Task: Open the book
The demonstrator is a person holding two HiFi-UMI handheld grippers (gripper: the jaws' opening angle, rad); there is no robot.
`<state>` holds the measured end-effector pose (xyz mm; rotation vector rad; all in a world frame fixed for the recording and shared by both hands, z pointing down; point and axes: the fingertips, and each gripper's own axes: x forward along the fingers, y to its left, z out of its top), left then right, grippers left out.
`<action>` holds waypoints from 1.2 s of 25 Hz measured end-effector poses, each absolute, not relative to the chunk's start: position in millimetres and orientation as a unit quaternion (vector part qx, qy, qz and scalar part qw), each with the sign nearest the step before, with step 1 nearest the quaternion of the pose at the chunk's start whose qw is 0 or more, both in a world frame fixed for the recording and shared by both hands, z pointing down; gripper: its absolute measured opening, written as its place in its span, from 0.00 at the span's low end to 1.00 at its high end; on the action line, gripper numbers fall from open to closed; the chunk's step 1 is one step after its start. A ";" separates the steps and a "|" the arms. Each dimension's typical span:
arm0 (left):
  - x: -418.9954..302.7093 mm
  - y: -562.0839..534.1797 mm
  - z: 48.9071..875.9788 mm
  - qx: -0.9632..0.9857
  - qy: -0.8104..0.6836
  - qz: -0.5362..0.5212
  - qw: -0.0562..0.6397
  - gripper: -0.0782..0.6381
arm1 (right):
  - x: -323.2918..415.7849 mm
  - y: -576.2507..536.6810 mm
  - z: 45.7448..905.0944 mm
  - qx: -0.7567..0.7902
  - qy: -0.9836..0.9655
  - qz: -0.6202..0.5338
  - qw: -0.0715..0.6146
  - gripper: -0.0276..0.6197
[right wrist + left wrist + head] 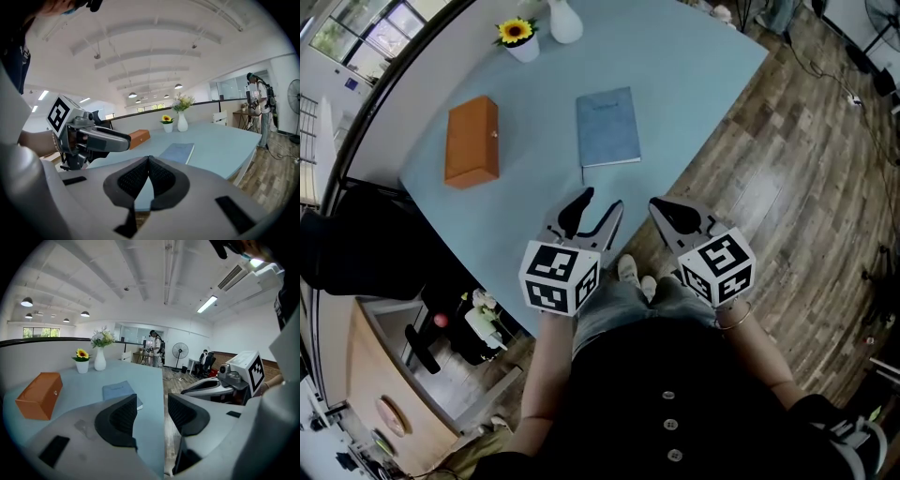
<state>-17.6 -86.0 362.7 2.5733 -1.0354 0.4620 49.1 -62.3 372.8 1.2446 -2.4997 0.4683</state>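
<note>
Head view: book [607,128] beyond left tool [602,201]

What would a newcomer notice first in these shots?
The closed blue book lies flat on the pale blue table, with an orange box to its left and a potted sunflower at the far edge. Nearer the person, both tools are held short of the book: the left tool has its jaws apart, the right tool has them together, and both are empty.
</note>
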 end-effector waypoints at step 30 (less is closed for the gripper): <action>-35.1 -130.3 388.5 0.927 -0.297 0.168 0.156 0.39 | 21.4 -105.9 387.4 0.474 -0.843 0.165 0.193 0.04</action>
